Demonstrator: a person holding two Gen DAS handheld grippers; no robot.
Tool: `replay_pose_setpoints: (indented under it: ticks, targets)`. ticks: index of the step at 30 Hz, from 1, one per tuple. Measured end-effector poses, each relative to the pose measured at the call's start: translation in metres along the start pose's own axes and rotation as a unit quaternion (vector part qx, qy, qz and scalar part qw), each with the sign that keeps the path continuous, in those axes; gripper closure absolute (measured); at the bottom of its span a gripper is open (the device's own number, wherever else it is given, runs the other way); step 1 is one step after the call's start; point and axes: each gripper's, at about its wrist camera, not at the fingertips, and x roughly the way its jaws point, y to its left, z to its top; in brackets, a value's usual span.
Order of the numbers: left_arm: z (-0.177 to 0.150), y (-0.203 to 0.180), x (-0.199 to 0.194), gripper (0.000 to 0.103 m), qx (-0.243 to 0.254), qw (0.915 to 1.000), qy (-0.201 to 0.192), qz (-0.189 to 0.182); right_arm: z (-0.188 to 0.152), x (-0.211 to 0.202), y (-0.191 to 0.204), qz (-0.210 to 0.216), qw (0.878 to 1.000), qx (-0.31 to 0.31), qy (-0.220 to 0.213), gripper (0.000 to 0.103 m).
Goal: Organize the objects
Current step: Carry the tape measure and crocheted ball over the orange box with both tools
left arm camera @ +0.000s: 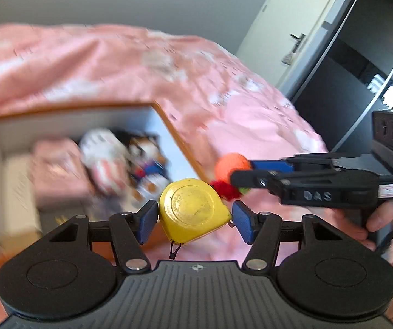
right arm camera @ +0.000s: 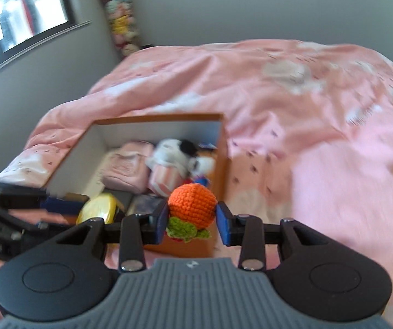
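My left gripper (left arm camera: 195,216) is shut on a yellow tape measure (left arm camera: 192,209), held above the near right corner of an open cardboard box (left arm camera: 177,134) on the pink bed. My right gripper (right arm camera: 192,218) is shut on an orange crocheted ball with green and red trim (right arm camera: 192,205), held above the box's near right corner (right arm camera: 222,148). In the left wrist view the right gripper (left arm camera: 237,175) comes in from the right with the orange ball (left arm camera: 232,164). In the right wrist view the tape measure (right arm camera: 99,208) shows at lower left.
The box holds a pink pouch (right arm camera: 127,167), a striped plush toy (right arm camera: 169,175) and a black-and-white plush (right arm camera: 188,150). The pink duvet (right arm camera: 306,109) spreads all around. A shelf of plush toys (right arm camera: 119,16) and a window (right arm camera: 18,13) are at the left; a door (left arm camera: 300,27) is at the right.
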Motion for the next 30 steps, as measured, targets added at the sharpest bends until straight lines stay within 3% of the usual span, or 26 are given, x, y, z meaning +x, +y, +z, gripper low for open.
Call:
replay_pose_setpoints:
  ticks: [4,8,16,23,26,30]
  targets:
    - [0.025,0.022,0.008,0.035,0.000,0.9996,0.017,0.022,0.023,0.024,0.011,-0.004,0.998,-0.063,0.028,0.064]
    - [0.035,0.038,0.032,0.035,0.015,0.9979,0.050,0.039,0.036,0.063,0.016,0.007,0.991,-0.100,0.091,0.064]
    - [0.029,0.048,0.073,0.034,0.066,0.9913,0.111,0.023,0.043,0.123,0.024,0.024,0.965,-0.160,0.208,0.063]
    - [0.031,0.053,0.103,0.034,0.086,0.9831,0.161,0.015,0.045,0.136,0.043,0.010,0.937,-0.236,0.256,0.064]
    - [0.032,0.057,0.112,0.034,0.081,0.9805,0.179,0.005,0.046,0.135,0.041,0.014,0.936,-0.238,0.258,0.063]
    - [0.031,0.058,0.119,0.034,0.084,0.9774,0.194,0.006,0.051,0.125,0.035,0.026,0.944,-0.221,0.245,0.062]
